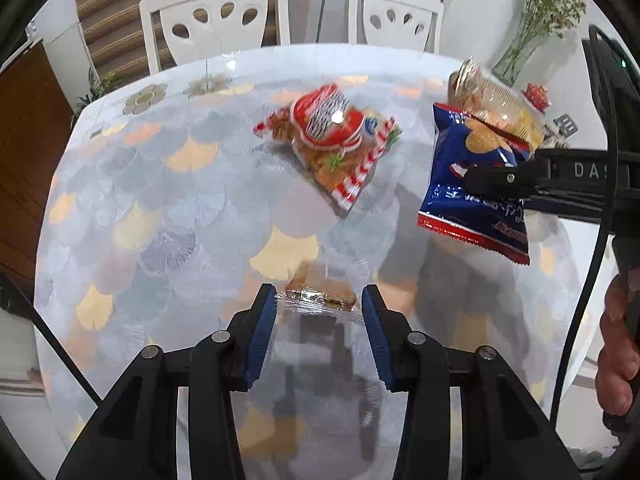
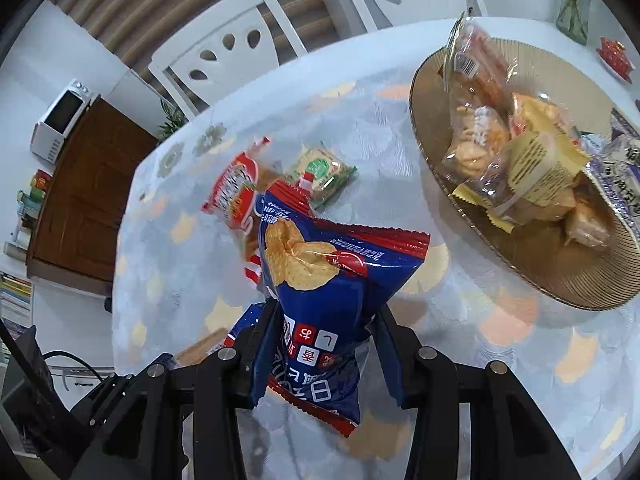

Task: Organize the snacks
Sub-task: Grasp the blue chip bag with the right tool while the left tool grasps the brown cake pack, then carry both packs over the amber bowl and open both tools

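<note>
My left gripper [image 1: 319, 300] is shut on a small clear-wrapped brown biscuit pack [image 1: 320, 298], lifted a little above the table. My right gripper [image 2: 328, 312] is shut on a blue chip bag [image 2: 320, 272], which hangs off the table between its fingers. The left wrist view shows that bag [image 1: 460, 200] from the side, with the right gripper [image 1: 476, 174] on it. A red snack bag [image 1: 332, 136] lies mid-table; in the right wrist view it [image 2: 234, 196] sits beside a green pack [image 2: 324, 172]. A gold ribbed plate [image 2: 560, 280] at the right holds several snack packs.
The round table [image 1: 160, 200] has a fan-pattern cloth. Two white chairs [image 1: 212, 20] stand behind it. A vase of dried flowers [image 1: 532, 20] and a red lidded cup [image 2: 614, 54] stand past the plate. A hand [image 1: 616, 340] grips the right handle. A microwave [image 2: 60, 120] sits on a wooden cabinet.
</note>
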The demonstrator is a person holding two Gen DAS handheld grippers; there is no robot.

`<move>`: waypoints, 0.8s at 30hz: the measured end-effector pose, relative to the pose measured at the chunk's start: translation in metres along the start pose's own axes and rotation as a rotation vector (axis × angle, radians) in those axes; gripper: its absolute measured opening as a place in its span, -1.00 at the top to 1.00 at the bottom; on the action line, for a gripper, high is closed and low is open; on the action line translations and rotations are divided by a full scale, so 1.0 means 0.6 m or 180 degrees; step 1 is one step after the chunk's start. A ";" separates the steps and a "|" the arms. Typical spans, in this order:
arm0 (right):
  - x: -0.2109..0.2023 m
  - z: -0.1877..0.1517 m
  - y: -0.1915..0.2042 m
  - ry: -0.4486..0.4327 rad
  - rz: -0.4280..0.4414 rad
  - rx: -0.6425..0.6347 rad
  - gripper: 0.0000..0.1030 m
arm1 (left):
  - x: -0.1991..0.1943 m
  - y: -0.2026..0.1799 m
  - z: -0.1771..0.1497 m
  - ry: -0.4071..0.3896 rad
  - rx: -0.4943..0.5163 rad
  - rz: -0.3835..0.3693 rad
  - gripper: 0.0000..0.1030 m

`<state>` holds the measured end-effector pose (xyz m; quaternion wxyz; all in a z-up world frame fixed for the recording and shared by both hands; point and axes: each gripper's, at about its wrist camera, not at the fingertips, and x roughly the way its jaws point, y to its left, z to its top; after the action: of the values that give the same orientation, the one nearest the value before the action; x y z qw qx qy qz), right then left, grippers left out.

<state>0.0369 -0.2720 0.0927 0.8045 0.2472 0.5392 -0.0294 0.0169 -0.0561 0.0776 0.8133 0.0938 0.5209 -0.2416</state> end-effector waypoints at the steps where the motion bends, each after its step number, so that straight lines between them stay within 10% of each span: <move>1: -0.009 0.000 0.001 -0.0027 0.0007 0.0010 0.14 | -0.006 -0.002 0.002 -0.0030 -0.0001 -0.0005 0.21; 24: -0.245 0.112 -0.165 -0.1033 -0.0363 0.0588 0.14 | -0.062 -0.202 0.238 -0.0926 0.0782 -0.0690 0.21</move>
<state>0.0016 -0.4199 0.2060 0.8519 0.2811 0.4105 -0.1637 0.0589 -0.2076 0.1857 0.8317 0.0997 0.3717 -0.4003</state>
